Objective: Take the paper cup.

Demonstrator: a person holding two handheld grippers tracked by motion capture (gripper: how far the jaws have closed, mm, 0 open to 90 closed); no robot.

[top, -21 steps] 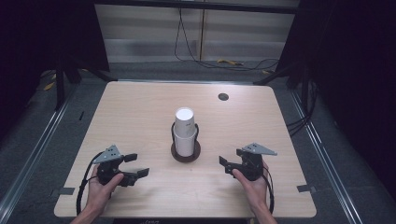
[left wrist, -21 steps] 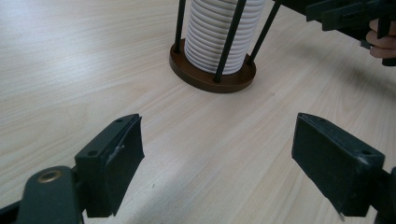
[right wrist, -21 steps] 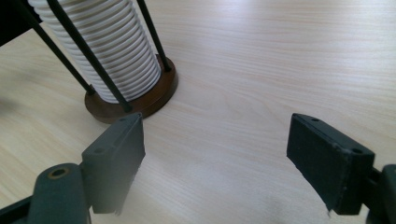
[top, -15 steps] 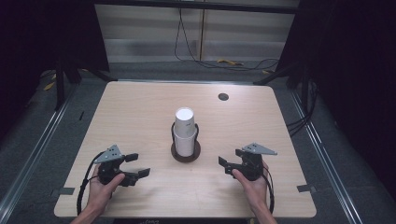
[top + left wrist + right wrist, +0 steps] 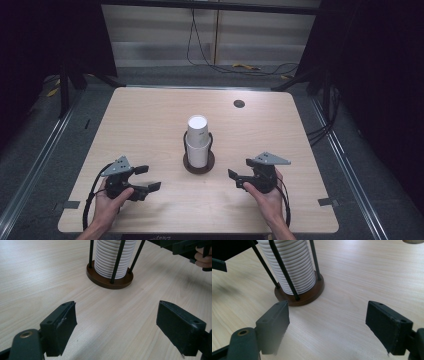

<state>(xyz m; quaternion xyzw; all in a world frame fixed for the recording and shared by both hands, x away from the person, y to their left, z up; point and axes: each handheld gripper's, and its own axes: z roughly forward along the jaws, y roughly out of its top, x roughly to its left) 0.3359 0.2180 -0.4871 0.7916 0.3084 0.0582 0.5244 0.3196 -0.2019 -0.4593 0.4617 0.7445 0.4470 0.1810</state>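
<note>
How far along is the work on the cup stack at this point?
Nothing looks done: the stack of white cups sits in its holder on the table. In hand: the left gripper and right gripper rest on either side of it, jaws open and empty, aimed toward the stack. Left: probably reaching in and taking a cup.

Cup stack (image 5: 198, 141) — between hand-held grippers

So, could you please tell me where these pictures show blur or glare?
Right gripper view: the left jaw's lower edge and the table's left side are smeared. Left gripper view: crisp on the cup stack. High view: bright glare on the table's far edge, dark surroundings.
</note>
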